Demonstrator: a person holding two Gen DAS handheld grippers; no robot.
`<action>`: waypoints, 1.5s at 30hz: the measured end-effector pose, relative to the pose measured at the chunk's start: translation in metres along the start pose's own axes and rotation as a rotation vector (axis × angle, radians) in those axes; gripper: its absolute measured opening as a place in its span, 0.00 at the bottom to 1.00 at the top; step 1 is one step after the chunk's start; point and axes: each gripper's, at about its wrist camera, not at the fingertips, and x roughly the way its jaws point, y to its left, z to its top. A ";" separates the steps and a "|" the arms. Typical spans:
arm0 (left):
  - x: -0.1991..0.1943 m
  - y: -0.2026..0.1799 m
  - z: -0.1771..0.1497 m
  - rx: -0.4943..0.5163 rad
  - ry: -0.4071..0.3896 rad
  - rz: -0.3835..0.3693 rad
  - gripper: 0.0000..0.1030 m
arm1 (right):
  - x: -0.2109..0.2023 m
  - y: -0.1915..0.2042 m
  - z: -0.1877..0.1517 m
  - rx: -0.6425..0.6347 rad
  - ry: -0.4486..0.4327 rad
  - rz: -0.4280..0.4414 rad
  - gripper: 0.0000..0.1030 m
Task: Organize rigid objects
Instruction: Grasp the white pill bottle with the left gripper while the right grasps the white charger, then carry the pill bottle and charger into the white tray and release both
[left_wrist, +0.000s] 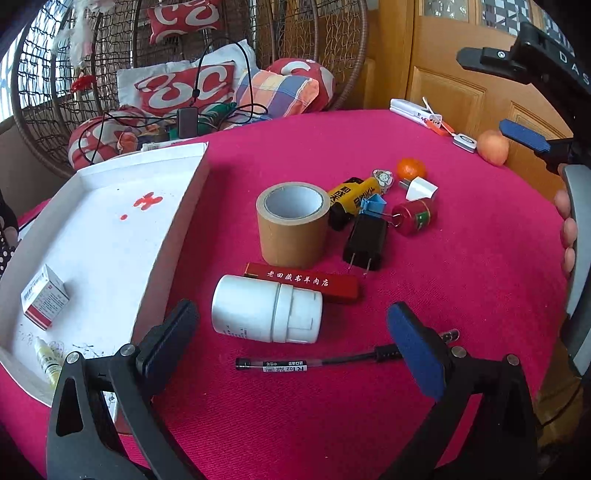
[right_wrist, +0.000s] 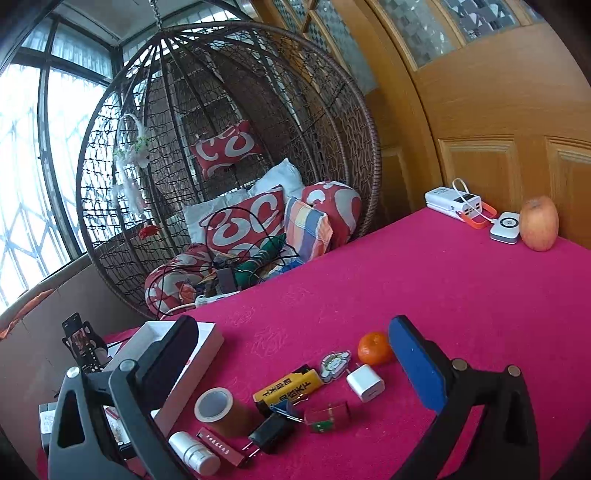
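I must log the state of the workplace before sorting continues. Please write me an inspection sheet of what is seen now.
Surface: pink cloth table, no spill seen.
Job's things: white tray holds a medicine box and a dropper bottle; outside it lie a white bottle on its side, tape roll, red box, pen, black plug, yellow lighter, red can.
Clutter: tangerine, apple, power bank.
Grippers: left gripper and right gripper, jaws open, both empty.
Cables: black cable on the chair cushions.
Surroundings: wicker hanging chair, wooden door.
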 end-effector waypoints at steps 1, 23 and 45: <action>0.002 0.000 -0.001 -0.005 0.005 0.001 1.00 | 0.003 -0.008 0.001 0.013 0.013 -0.020 1.00; 0.018 -0.005 0.000 0.031 0.063 0.020 0.80 | 0.104 -0.029 -0.046 -0.185 0.456 -0.032 0.47; -0.066 0.001 0.019 -0.064 -0.177 -0.023 0.61 | 0.019 -0.009 0.007 -0.073 0.206 0.158 0.27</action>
